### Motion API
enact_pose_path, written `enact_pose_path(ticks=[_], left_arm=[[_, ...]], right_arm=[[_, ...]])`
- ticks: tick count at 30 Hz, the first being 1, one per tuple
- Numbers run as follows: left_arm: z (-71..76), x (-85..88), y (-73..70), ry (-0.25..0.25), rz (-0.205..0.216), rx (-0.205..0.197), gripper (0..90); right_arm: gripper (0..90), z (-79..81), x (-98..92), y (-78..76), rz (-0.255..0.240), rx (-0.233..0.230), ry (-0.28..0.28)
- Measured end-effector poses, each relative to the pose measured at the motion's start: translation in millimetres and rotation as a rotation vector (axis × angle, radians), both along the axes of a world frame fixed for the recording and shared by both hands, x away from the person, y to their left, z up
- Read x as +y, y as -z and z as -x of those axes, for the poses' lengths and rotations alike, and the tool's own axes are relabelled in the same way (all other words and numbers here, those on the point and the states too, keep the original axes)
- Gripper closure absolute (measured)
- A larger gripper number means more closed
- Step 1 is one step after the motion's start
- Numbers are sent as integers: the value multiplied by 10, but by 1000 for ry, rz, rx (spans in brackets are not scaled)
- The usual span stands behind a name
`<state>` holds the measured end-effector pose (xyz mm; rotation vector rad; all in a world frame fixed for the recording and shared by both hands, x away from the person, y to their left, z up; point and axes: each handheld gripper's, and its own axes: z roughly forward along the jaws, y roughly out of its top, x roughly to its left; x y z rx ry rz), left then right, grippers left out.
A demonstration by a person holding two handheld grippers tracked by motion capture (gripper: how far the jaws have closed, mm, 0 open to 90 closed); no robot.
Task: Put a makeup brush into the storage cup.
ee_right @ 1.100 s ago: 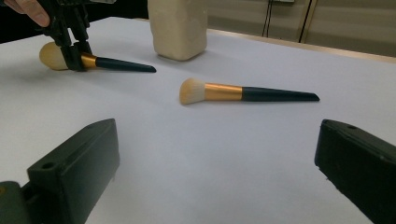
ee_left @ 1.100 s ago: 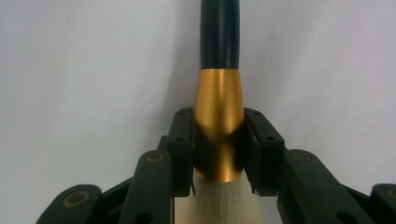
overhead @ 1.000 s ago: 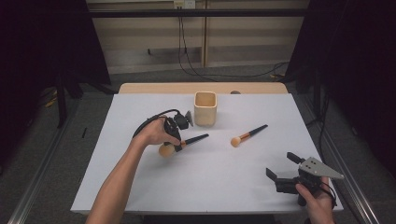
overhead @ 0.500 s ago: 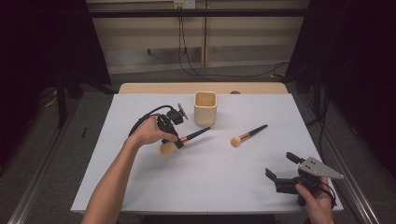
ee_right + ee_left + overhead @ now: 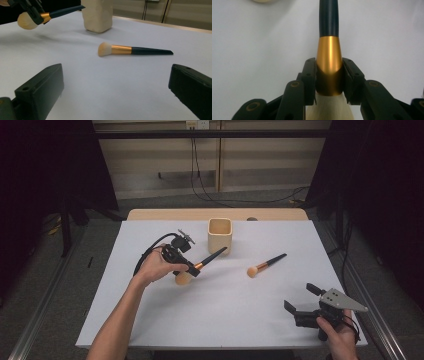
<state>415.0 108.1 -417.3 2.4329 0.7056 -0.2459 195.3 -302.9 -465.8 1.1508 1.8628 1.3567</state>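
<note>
Where dark drapes hang, white table (image 5: 150, 320)

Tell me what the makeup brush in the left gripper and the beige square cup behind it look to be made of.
Makeup brush: gold collar looks like brushed metal, with a soft satin sheen; dark tapered handle seems glossy painted wood or plastic, showing a light streak; cream bristles look soft and fluffy, probably synthetic. Beige square cup: matte and slightly uneven, with rounded corners and no glare, perhaps silicone, ceramic or moulded pulp; the look leaves it open.
</note>
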Motion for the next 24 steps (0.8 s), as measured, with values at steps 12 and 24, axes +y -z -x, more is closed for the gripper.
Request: enact_pose_path(ticks=[12,24], left_arm=[[116,116,-32,-59,113,-124,668],[254,148,-68,-36,207,-156,669]], right_arm=[[0,-7,-2,3,-3,3,0],[0,-6,6,-4,-7,-3,-9]])
